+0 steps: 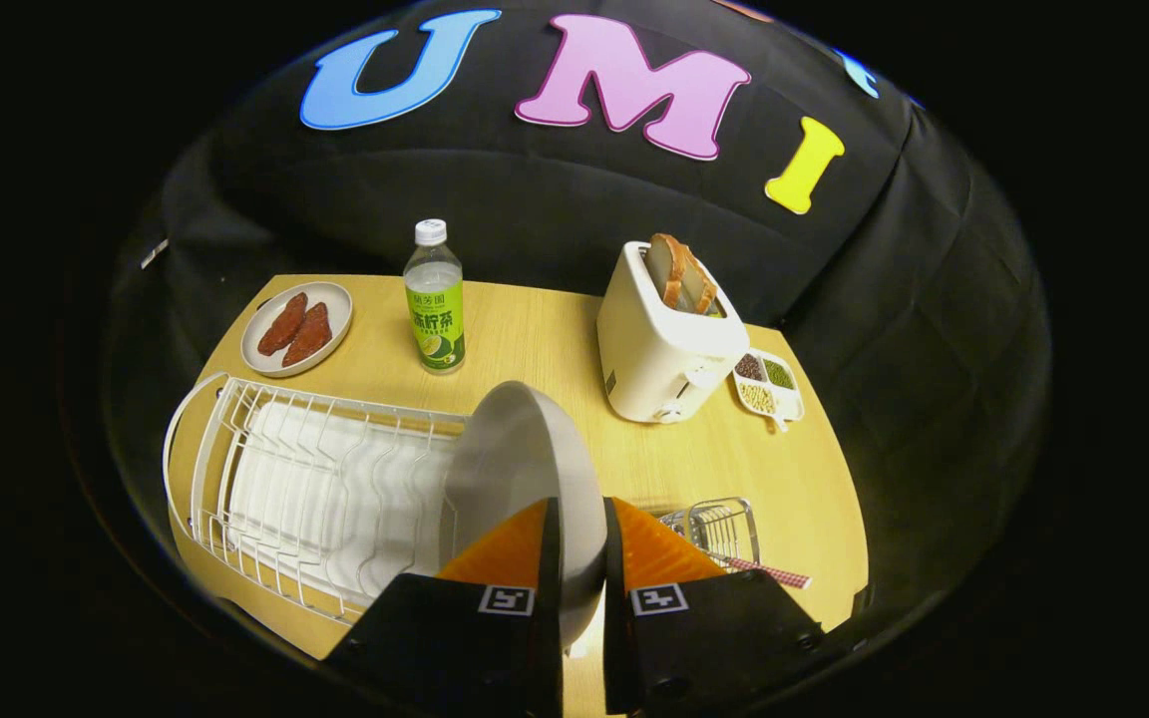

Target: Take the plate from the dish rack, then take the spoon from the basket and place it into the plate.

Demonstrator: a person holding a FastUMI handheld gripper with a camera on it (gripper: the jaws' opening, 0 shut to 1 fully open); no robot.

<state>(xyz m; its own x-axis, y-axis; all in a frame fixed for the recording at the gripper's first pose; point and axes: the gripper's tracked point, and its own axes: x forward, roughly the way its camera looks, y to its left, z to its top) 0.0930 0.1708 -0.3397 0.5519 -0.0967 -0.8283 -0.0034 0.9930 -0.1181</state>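
- Clamping the plate [525, 449] by its rim, the gripper [582, 558] has both fingers pressed on it and carries it edge-on, just right of the dish rack [305, 489] and clear of its wires.
- Right of the plate, the wire basket [719, 527] sits on the surface [535, 329]; a checked handle, likely the spoon [769, 572], pokes from it.
- Beyond the plate stand a bottle [435, 299] and a toaster [659, 344].
- Judged so: plate lifted out, not yet set down; the spoon step remains.
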